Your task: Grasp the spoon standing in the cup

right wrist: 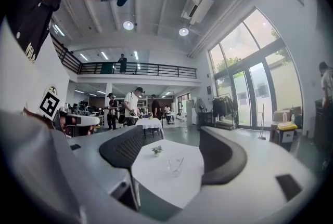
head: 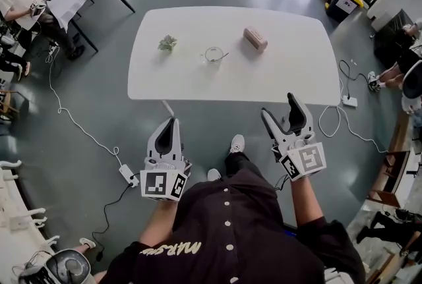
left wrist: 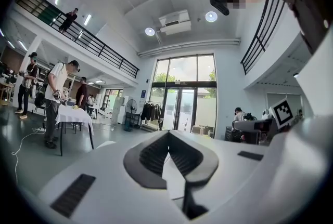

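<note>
At this moment the task stood at the approach step, with no contact made. Both grippers were held close to the person's body, short of the near edge of the white table (head: 277, 72) and well apart from the cup. The left gripper (head: 173, 123) had its jaws pressed together at the tips with nothing between them. The right gripper (head: 280, 108) had its jaws spread and empty, and its own view framed the table between them. The clear glass cup (head: 213, 54) stood upright near the table's middle, between a small potted plant (head: 167, 43) on its left and a brown block (head: 255, 39) on its right. The spoon (head: 223, 56) stood in the cup. Its long axis was tilted rather than vertical, with the bowl down in the glass and the handle leaning over the rim toward the block side. In the right gripper view the spoon (right wrist: 178, 163) rose up and to the right. In my judgement the next move called for carrying the spread right gripper forward over the table, lining its jaws across the leaning handle above the rim, and closing without tipping the glass.
</note>
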`<state>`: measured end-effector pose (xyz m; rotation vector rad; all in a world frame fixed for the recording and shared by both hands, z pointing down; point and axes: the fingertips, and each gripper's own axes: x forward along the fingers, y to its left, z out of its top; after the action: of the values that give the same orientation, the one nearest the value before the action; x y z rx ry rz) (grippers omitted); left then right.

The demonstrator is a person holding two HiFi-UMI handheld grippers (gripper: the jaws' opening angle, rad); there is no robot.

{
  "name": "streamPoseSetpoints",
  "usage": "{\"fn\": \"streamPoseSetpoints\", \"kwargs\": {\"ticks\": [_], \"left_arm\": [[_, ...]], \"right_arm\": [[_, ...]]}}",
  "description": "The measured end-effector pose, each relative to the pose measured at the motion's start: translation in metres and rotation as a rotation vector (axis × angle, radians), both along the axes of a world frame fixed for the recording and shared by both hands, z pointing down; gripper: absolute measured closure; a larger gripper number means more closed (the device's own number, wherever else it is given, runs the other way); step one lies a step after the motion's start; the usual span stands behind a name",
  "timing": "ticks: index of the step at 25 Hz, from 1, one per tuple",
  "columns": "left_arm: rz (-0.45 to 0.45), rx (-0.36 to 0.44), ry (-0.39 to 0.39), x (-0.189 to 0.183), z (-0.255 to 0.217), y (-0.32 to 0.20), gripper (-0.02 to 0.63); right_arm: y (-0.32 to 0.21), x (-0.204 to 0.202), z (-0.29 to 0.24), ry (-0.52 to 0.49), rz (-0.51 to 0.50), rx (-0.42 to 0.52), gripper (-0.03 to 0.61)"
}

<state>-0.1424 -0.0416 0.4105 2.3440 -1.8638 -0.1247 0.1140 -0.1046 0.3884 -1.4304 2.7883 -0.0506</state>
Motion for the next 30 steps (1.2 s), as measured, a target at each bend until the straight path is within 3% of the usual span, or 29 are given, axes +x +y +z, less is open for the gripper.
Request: {"fn": "streamPoseSetpoints", "kwargs": {"ticks": [16, 30], "left_arm": [[-0.084, 0.041, -0.014, 0.006, -0.022, -0.101, 0.604], [-0.163, 0.039, -0.008, 0.027, -0.020, -0.153, 0.604]], "right_arm": [[-0.114, 0.012, -0.012, 0.004, -0.059, 0.016, 0.253], [-0.184, 0.024, -0.011, 0.007, -0.143, 0.017, 0.253]]}}
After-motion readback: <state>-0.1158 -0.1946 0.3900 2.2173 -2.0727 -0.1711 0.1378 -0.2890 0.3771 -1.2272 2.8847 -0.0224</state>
